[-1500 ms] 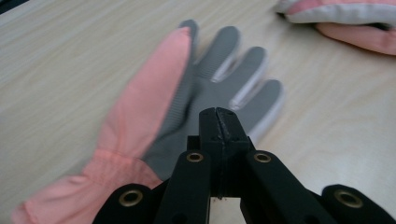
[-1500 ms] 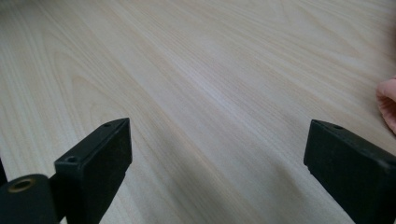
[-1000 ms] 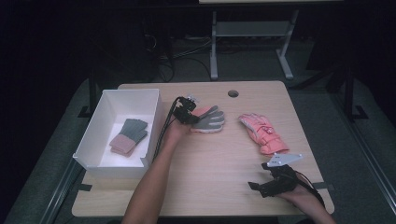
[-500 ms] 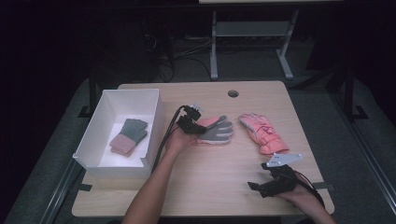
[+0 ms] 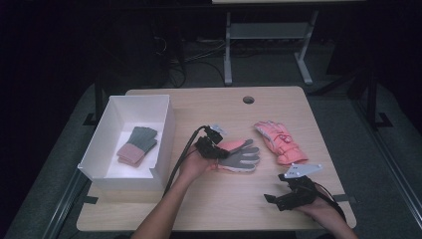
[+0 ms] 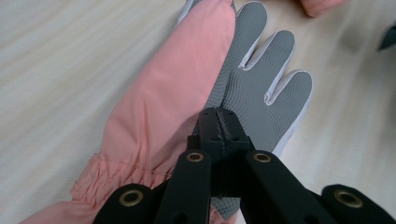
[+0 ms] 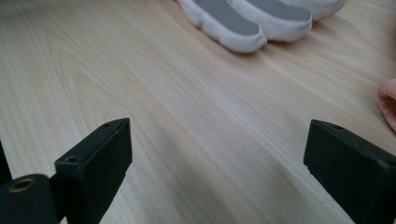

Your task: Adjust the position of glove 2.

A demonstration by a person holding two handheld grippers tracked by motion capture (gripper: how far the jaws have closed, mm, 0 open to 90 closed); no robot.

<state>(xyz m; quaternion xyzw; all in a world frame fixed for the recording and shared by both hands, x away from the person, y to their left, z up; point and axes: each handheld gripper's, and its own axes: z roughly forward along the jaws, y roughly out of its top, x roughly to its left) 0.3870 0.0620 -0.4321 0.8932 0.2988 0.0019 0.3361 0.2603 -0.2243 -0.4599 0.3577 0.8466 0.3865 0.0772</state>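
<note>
High view: the left gripper [image 5: 213, 147], at frame centre, has its jaws pinched together on a pink-and-grey ski glove [image 5: 239, 154] lying palm-up on the wooden table [image 5: 234, 199]. Left gripper view: the closed jaw tips meet on the glove's grey textured palm [image 6: 261, 88], beside a folded pink shell. The right gripper [image 5: 283, 196], lower right, rests on the table with jaws spread wide, gripping nothing. A second pink glove [image 5: 279, 141] lies right of centre. A white box [image 5: 164, 144] at left contains a green-and-pink knit glove [image 5: 136, 145].
</note>
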